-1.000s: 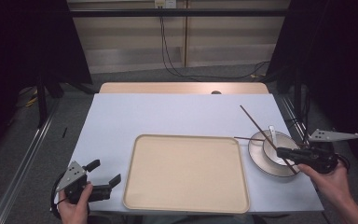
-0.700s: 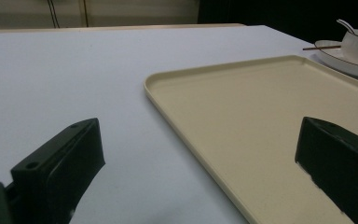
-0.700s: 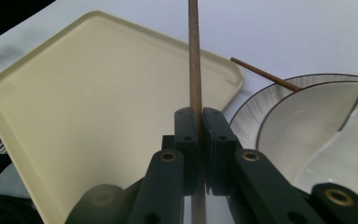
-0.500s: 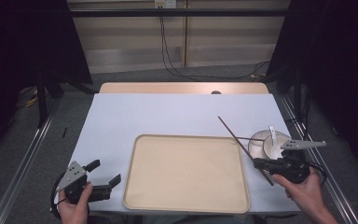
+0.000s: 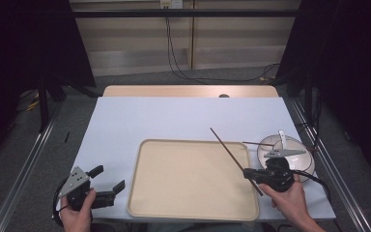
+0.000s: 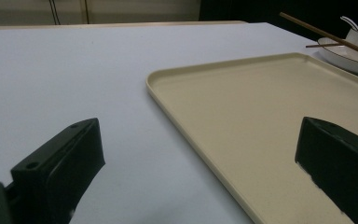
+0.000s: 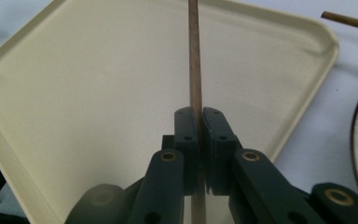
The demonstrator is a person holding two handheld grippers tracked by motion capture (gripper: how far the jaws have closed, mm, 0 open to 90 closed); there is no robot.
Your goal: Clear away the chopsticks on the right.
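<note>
Left gripper (image 5: 108, 186): unmoved at table's near-left corner, jaws spread wide, empty. Beige tray (image 5: 188, 174): same place, centre. Right gripper (image 5: 251, 175): shifted leftward from plate (image 5: 299, 154) to tray's right edge, jaws clamped on brown chopstick (image 5: 227, 147), now slanting over tray. Second chopstick (image 5: 257, 143): unmoved, on plate.

One brown chopstick (image 5: 232, 157) is clamped between the jaws of the right hand-held gripper (image 5: 252, 175), slanting over the right edge of the beige tray (image 5: 174, 193). The tray lies flat and bare. A second chopstick (image 5: 257, 143) rests across the rim of the white dish (image 5: 305, 159), just right of the tray.
</note>
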